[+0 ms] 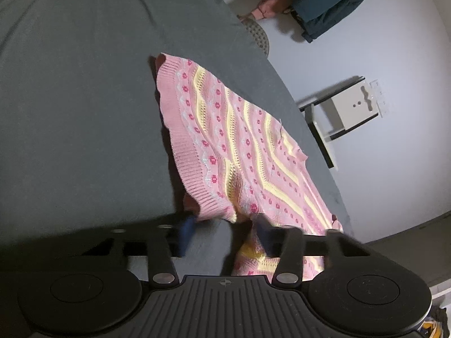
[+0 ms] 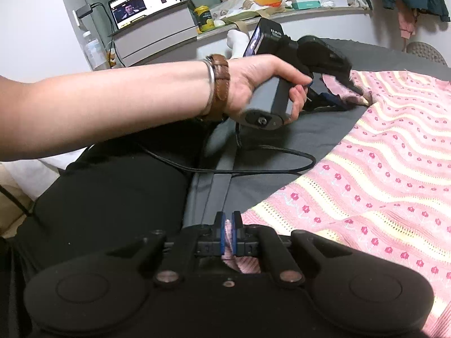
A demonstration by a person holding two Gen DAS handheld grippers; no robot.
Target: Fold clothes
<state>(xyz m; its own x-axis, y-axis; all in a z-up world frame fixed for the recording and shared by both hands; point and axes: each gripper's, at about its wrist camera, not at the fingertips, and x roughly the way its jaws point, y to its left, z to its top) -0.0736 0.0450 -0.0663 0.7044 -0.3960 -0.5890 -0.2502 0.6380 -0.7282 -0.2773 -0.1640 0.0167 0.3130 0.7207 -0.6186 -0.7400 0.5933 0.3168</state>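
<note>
I see the pink knit spread on a grey bed. My right gripper has its fingers pinched on the knit's edge; the left gripper fingers are spread wide around the hem. Cluttered shelf with laptop behind, white walls.

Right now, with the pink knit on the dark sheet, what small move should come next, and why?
Probably shut the left gripper on the hem. Its jaws stand open at the ribbed edge of the pink knit, while the right gripper is already shut on another corner of that knit. With both corners held, the fold can likely start.
</note>
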